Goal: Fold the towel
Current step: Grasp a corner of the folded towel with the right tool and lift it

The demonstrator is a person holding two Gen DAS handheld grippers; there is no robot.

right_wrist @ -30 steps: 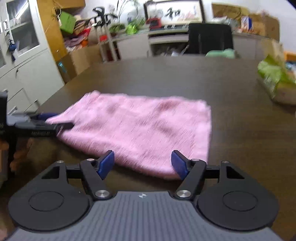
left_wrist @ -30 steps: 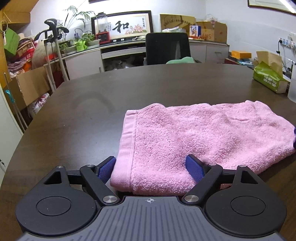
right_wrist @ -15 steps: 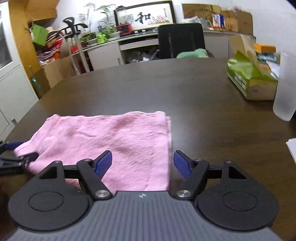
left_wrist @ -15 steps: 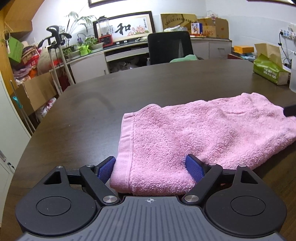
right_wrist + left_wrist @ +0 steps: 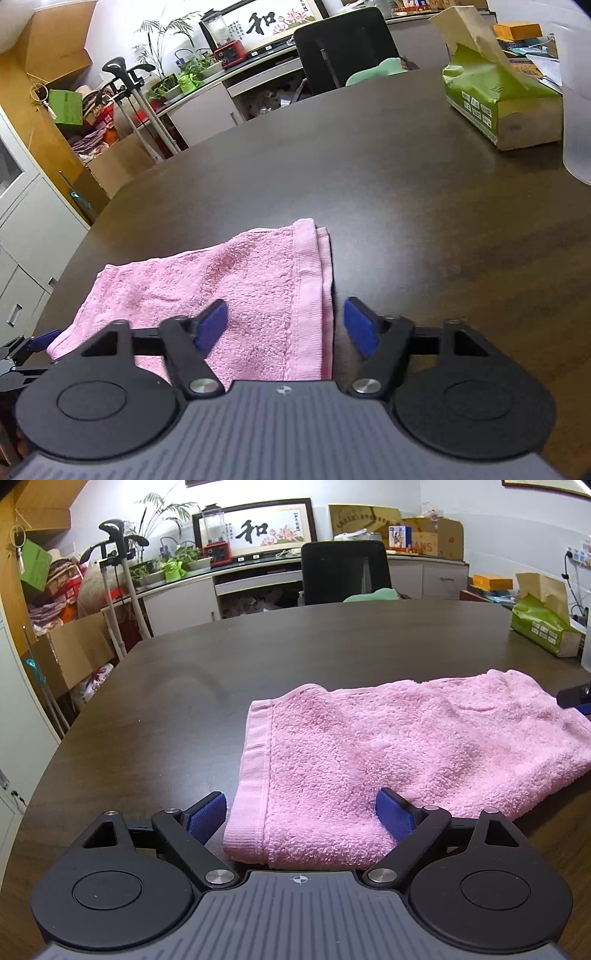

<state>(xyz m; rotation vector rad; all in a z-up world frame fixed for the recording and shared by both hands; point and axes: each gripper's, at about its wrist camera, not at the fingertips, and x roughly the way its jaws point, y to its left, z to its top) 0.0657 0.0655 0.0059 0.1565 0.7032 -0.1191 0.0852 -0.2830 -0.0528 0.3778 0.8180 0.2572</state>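
- The pink towel (image 5: 388, 760) lies already doubled over on the dark wooden table (image 5: 229, 672), its hemmed short ends at 9 o'clock and 3 o'clock from where I stand.
- The left gripper (image 5: 299, 814) straddles the near corner by the left hem, jaws widening and almost fully spread; cloth sits between them, nothing pinched.
- The right gripper (image 5: 284, 325) straddles the near corner by the right hem, jaws closing but not yet on the cloth, so it holds nothing.
- Risk, as I judge it: the right end shows 2 stacked hems, and a shallow bite could catch only the top layer, peeling the fold open when lifted.
- With the left claw slack, 1 lifted corner may drag the towel askew.
- At 1 o'clock sit a green tissue box (image 5: 495, 107) and a frosted plastic container (image 5: 576, 110), well apart from the towel; nothing blocks the fold.
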